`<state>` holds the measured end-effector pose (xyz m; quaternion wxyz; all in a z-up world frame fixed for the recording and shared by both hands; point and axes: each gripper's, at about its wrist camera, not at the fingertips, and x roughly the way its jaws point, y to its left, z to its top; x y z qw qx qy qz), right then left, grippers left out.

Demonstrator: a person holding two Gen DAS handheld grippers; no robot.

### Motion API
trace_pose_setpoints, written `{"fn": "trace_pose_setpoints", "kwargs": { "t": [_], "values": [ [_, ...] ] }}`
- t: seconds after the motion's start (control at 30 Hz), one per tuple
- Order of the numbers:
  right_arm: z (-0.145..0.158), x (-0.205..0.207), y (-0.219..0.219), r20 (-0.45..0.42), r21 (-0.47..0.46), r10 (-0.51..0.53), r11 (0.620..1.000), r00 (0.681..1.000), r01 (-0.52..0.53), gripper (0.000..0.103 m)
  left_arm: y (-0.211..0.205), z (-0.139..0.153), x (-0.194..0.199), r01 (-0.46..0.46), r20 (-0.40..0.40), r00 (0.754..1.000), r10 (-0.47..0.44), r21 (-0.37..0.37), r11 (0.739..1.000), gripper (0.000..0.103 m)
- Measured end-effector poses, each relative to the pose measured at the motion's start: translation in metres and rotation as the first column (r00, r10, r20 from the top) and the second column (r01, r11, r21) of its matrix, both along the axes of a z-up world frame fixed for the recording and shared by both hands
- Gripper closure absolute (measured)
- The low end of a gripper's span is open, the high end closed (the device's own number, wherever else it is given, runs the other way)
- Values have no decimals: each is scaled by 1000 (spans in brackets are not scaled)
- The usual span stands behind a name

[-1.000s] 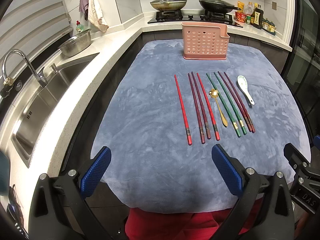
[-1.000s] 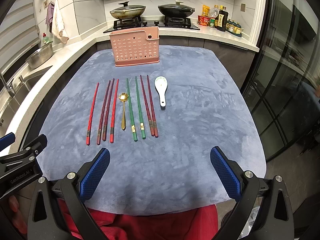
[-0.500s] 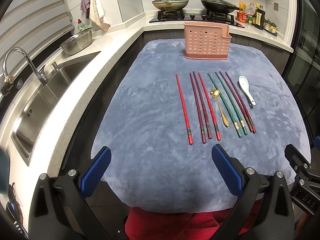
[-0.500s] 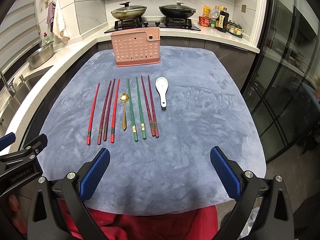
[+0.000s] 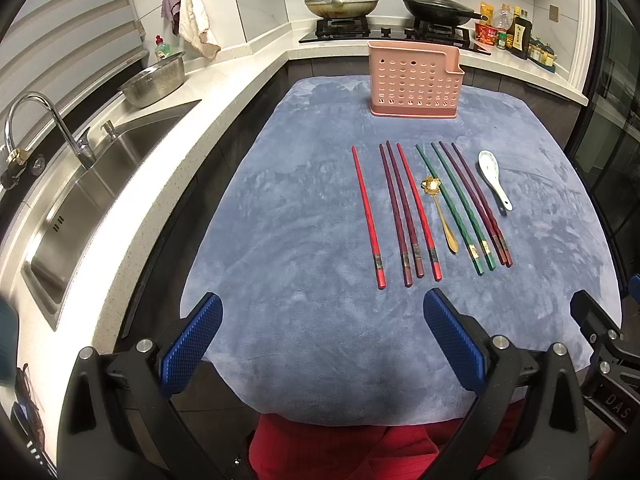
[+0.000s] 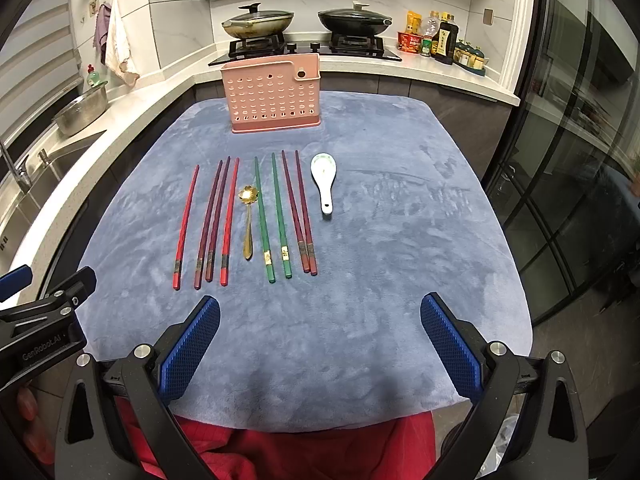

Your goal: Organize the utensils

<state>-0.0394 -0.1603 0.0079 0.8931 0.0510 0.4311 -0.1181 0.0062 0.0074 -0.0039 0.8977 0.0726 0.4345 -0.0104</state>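
Several chopsticks lie side by side on the blue-grey cloth: a red one (image 5: 367, 212) (image 6: 185, 223), a purple pair (image 5: 400, 212) (image 6: 212, 218), another red one (image 6: 229, 220), a green pair (image 5: 456, 206) (image 6: 272, 216) and a dark red pair (image 5: 476, 200) (image 6: 300, 210). A gold spoon (image 5: 439, 212) (image 6: 247, 220) and a white ceramic spoon (image 5: 493, 178) (image 6: 325, 180) lie among them. A pink perforated utensil holder (image 5: 414, 80) (image 6: 272, 94) stands behind them. My left gripper (image 5: 320, 320) and right gripper (image 6: 320, 320) are open and empty, near the cloth's front edge.
A steel sink (image 5: 80, 200) with a tap (image 5: 48, 128) and a metal colander (image 5: 154, 82) lie along the left counter. A stove with two pans (image 6: 308, 24) and bottles (image 6: 440, 40) stand at the back. A glass door (image 6: 580, 160) is at the right.
Both views have shifted slightly; the utensils and holder appear a little further right and lower. Nothing on the cloth has moved and both grippers stay open.
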Motion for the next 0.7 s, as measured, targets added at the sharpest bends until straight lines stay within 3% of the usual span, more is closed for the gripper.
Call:
{"fn": "trace_pose_setpoints", "kwargs": {
  "t": [0.53, 0.7],
  "values": [
    [-2, 2, -3, -7, 11, 7, 1000, 1000, -7, 7, 2, -2, 1, -6, -9, 1000, 6, -4, 1000, 7],
    [-6, 7, -9, -13, 28, 1, 1000, 1000, 0, 7, 5, -12, 11, -18, -53, 998, 15, -53, 998, 7]
  ]
}}
